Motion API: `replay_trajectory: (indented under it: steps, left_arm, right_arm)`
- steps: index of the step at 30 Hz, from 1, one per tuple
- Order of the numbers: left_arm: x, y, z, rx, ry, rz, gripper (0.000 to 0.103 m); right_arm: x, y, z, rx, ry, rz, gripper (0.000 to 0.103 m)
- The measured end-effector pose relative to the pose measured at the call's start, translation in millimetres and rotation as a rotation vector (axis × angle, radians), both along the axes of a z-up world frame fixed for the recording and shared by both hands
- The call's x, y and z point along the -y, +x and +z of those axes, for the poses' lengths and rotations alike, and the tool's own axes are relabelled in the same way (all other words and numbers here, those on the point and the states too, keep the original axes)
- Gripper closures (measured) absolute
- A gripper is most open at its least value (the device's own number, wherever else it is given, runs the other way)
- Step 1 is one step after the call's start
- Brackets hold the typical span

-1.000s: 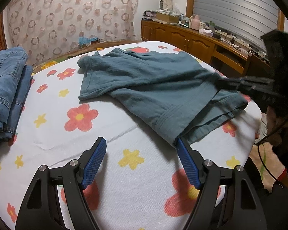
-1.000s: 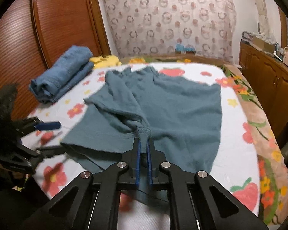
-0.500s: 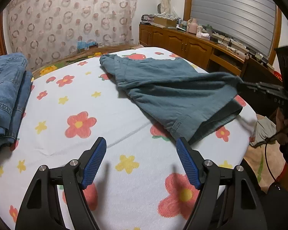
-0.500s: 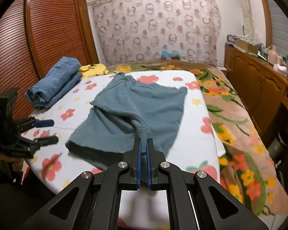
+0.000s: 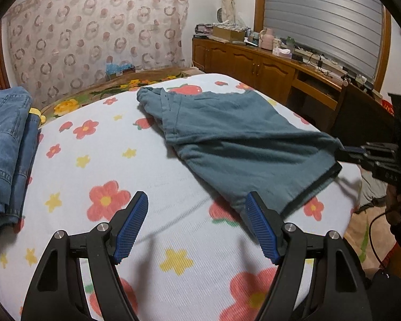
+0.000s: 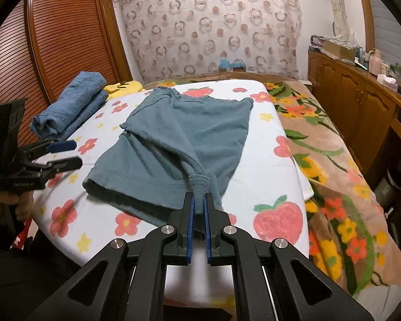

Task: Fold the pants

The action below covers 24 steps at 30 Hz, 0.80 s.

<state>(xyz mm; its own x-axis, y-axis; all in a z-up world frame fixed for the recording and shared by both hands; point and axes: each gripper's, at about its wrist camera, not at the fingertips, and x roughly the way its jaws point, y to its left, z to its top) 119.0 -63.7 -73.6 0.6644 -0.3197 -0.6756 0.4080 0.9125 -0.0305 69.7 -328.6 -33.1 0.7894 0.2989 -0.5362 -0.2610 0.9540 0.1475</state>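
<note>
Teal-grey pants lie folded over on the flowered white sheet, stretched toward the near bed edge. My right gripper is shut on a bunched bit of their waistband at that edge. From the left wrist view the same pants stretch to the right, where the right gripper pinches their corner. My left gripper hovers open over bare sheet, its right pad close beside the pants' dark hem, nothing between the fingers. In the right wrist view the left gripper sits left of the pants.
Folded blue jeans are stacked at the bed's left side, with a yellow soft toy beside them. A flowered brown blanket covers the right of the bed. A wooden sideboard with clutter runs along the right wall.
The right gripper has dragged the pants toward the near right edge of the bed, stretching them out flatter. The left gripper has stayed open over the sheet.
</note>
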Motion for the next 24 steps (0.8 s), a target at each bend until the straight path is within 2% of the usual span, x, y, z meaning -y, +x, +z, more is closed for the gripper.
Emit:
replay_trajectory:
  steps: [2, 3, 11, 16, 24]
  left_arm:
    - [-0.9, 2.8, 1.8, 0.003, -0.005, 0.007, 0.027]
    - [-1.7, 4.1, 2.7, 0.004, -0.006, 0.009, 0.027]
    - [-10.7, 19.1, 6.6, 0.016, 0.002, 0.032, 0.027]
    - [-19.5, 34.9, 5.5, 0.017, 0.001, 0.051, 0.027]
    - [-31.8, 52.2, 3.6, 0.017, 0.010, 0.073, 0.027]
  right_arm:
    - [1.1, -1.3, 0.9, 0.003, -0.006, -0.005, 0.098]
    - [1.6, -2.0, 2.2, 0.006, -0.008, -0.010, 0.093]
    - [2.5, -7.6, 23.0, 0.069, -0.017, -0.007, 0.092]
    - [-14.4, 12.3, 29.8, 0.085, -0.036, 0.035, 0.083]
    - [-53.9, 65.3, 26.0, 0.065, -0.048, 0.121, 0.080]
